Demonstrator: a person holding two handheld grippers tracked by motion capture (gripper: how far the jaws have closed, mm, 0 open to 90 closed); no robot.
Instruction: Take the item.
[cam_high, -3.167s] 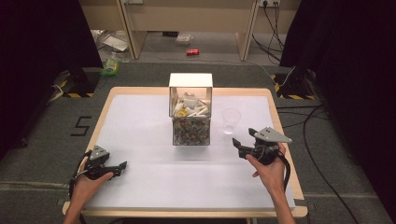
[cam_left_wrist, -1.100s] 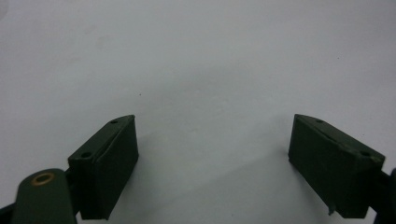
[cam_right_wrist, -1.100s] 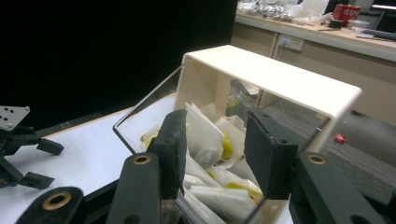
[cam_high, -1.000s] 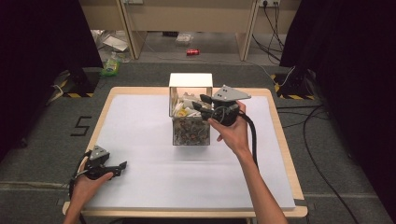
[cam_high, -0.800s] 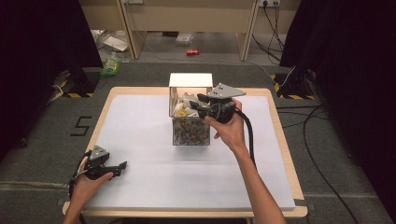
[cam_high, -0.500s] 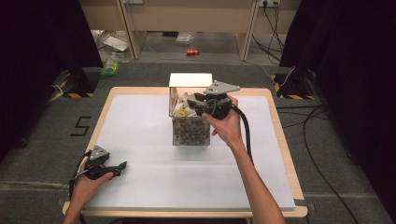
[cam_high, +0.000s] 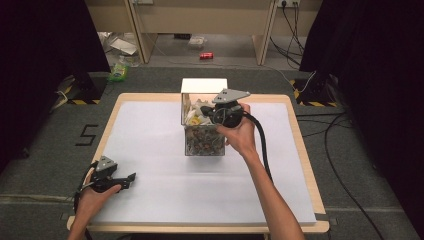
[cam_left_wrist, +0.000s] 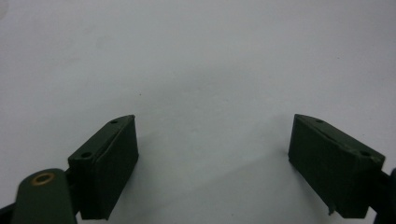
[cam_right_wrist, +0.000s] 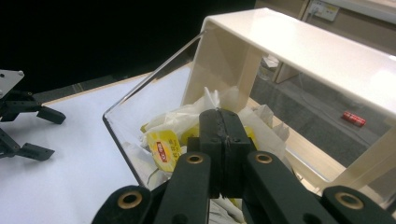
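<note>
From above, a clear box (cam_high: 204, 131) is seen mid-worktop (cam_high: 150, 125), filled with crumpled wrappers (cam_high: 196, 116); the right claw (cam_high: 206, 110) is held over its open top, while the left claw (cam_high: 131, 177) rests near the front edge. Along the left claw, its jaws are seen wide apart over bare white. Along the right claw (cam_right_wrist: 224, 125), the jaws, just closed, are pressed together (whether anything is pinched cannot be told) above yellow sachets (cam_right_wrist: 163, 146) and white paper (cam_right_wrist: 196, 109) in the box (cam_right_wrist: 140, 98)

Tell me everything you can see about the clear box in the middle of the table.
The clear box stands upright mid-table on the white table cover. Its walls look like transparent acrylic, with an opaque cream-white panel arching over the back of its open top. Inside is a heap of crumpled white wrappers and yellow packets. The right gripper, jaws shut, reaches in over the rim among them; whether it pinches anything is unclear.
</note>
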